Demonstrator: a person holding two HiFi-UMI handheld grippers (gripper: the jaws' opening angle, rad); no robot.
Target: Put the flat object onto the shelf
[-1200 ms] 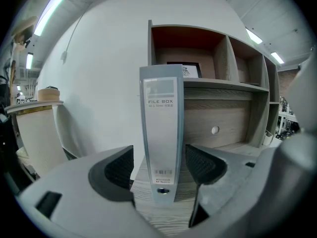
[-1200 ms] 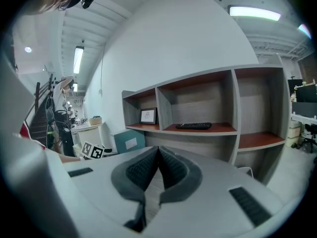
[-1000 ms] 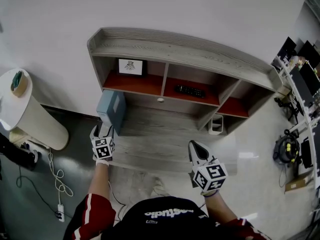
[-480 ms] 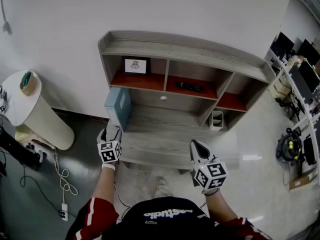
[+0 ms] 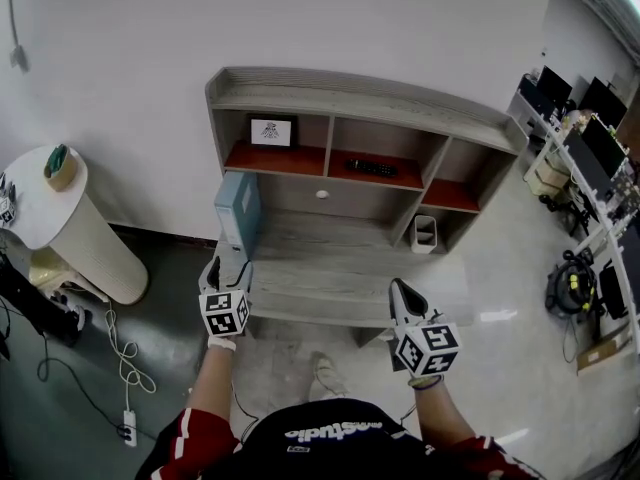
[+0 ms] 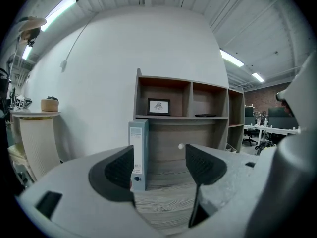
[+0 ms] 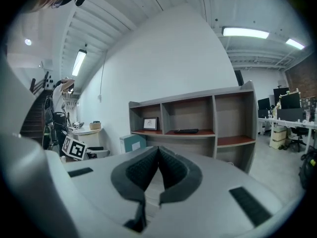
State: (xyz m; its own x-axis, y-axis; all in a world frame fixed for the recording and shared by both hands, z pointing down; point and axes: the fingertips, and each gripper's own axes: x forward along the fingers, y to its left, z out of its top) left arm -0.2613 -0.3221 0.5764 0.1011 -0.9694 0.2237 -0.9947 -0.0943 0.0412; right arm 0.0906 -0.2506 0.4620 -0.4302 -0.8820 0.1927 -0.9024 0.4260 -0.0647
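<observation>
A grey-blue binder [image 5: 238, 208] stands upright at the left end of the low wooden platform [image 5: 330, 268] under the shelf unit [image 5: 360, 103]. My left gripper [image 5: 228, 265] is open and empty, just short of the platform's front left edge. In the left gripper view the binder [image 6: 138, 155] shows ahead, between the jaws but well beyond the left gripper [image 6: 158, 165]. My right gripper [image 5: 400, 290] is shut with nothing in it, at the platform's front right. In the right gripper view the right gripper [image 7: 158, 157] points at the shelves, with the binder [image 7: 132, 143] to the left.
A framed picture [image 5: 271, 131] and a black remote [image 5: 370, 167] sit in the upper compartments. A small white bin [image 5: 424, 235] stands at the unit's right foot. A round white table [image 5: 60, 218] and floor cables [image 5: 120, 368] are at left, desks with monitors [image 5: 590, 158] at right.
The view has drawn back from the shelf unit. My left gripper has come back a little from the binder and shifted right. The right gripper has hardly moved.
</observation>
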